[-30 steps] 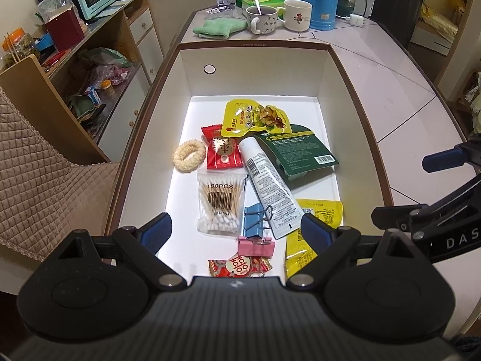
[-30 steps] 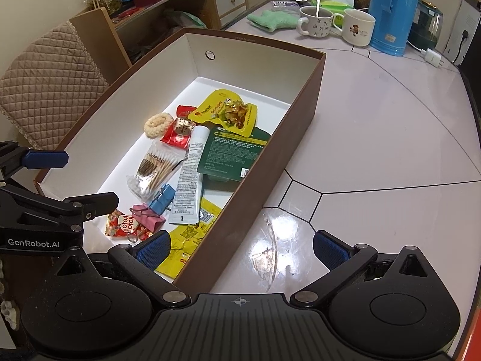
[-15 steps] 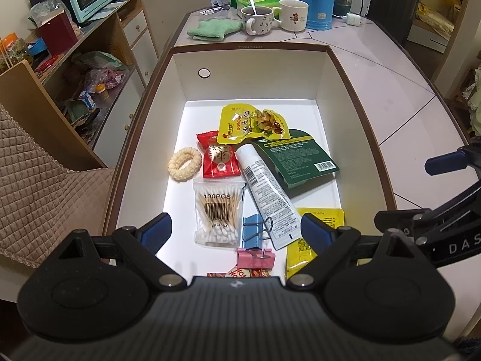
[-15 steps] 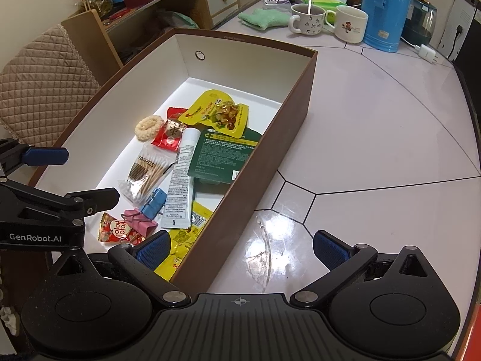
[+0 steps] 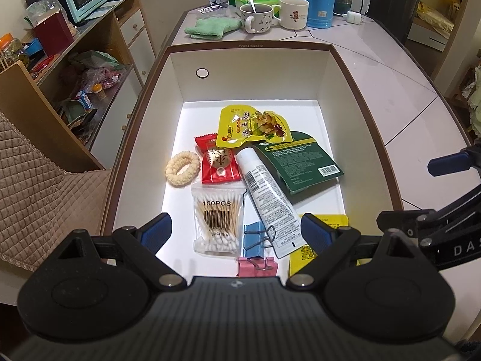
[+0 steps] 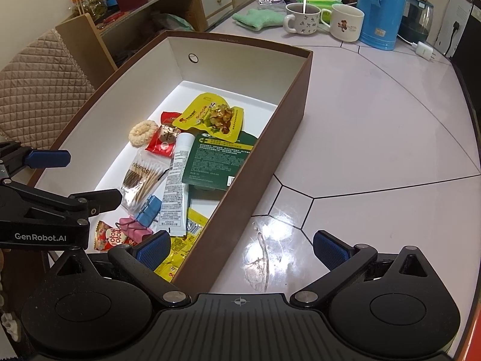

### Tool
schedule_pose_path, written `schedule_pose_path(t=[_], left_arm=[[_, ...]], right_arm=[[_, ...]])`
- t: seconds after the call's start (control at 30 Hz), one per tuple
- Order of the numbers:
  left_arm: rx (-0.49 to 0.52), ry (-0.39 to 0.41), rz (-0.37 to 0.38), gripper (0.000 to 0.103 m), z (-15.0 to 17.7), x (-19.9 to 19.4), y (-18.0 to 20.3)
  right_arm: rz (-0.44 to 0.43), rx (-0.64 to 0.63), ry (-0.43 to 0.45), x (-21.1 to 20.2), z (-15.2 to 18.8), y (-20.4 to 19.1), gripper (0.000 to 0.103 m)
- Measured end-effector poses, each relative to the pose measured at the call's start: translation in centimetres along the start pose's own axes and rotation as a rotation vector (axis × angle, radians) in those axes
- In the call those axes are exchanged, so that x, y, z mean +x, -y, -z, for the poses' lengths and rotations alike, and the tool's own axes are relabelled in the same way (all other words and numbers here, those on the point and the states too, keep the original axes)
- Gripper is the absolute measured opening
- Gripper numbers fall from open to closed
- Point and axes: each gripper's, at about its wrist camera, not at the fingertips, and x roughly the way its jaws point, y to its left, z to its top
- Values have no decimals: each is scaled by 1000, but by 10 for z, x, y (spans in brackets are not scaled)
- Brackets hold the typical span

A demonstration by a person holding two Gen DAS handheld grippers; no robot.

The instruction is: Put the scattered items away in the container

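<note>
While you hold the left gripper [image 5: 236, 233] above the near end of the brown box [image 5: 365, 120], its jaws stand wide apart with nothing between them. Your right gripper [image 6: 240, 248] is just as wide and empty, straddling the box's right wall over the pale tabletop [image 6: 375, 126]. Inside the box lie the white tube [image 5: 269, 203], cotton swab bag [image 5: 218, 221], green packet [image 5: 300, 162], yellow snack pouch [image 5: 252, 126], red sachet [image 5: 218, 162], ring biscuit [image 5: 182, 168], and blue clip [image 5: 254, 237] touching pink clip [image 5: 255, 266].
</note>
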Motion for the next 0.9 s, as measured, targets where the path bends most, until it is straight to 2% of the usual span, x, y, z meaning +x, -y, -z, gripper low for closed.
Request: schedule_pose_path(t=[0.63,0.9], left_arm=[[8,-4,1,91,-4,4,2],[2,12,-17,91,3,-11,4]], right_arm=[[-5,6,-3,3,-2,3,103],[-14,-3,10,-5,2,0,103]])
